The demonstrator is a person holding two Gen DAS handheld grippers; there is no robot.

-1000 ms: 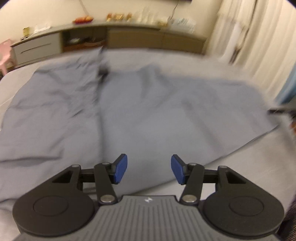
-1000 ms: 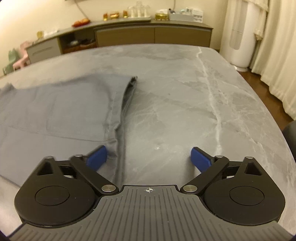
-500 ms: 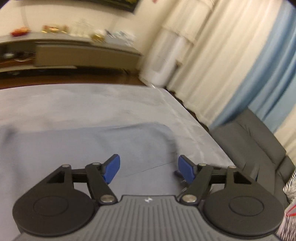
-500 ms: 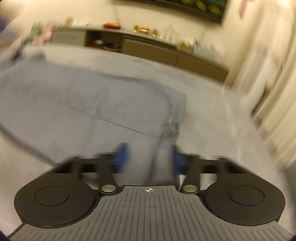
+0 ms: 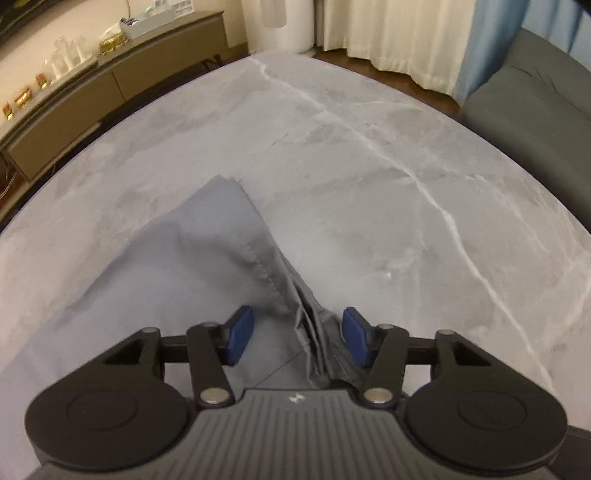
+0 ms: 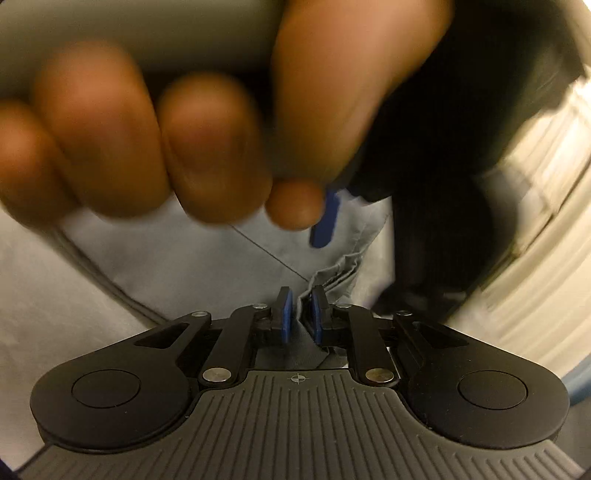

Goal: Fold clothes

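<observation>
A grey garment [image 5: 184,266] lies on the grey marble table [image 5: 369,166], its hem pulled up into a bunched fold. My left gripper [image 5: 298,334] straddles that fold. Its jaws are closing, and the blue pads [image 5: 240,332] still stand apart from the cloth. In the right wrist view my right gripper [image 6: 301,317] pinches the same bunched hem of the garment [image 6: 221,266] between nearly closed pads, though its jaws are opening. A person's hand [image 6: 184,129], blurred, fills the top of that view. Just below the hand shows one blue pad [image 6: 327,218] of the left gripper.
A long sideboard [image 5: 110,81] with small items runs along the far wall. A dark grey sofa [image 5: 535,103] sits past the table's right edge, with cream curtains [image 5: 388,33] and a white cylinder unit [image 5: 284,22] behind. Bare marble lies beyond the garment.
The left view swung from the spread garment to the table's far end, and its jaws narrowed around the raised hem. The right jaws went from wide to pinching the hem, and a hand came into view.
</observation>
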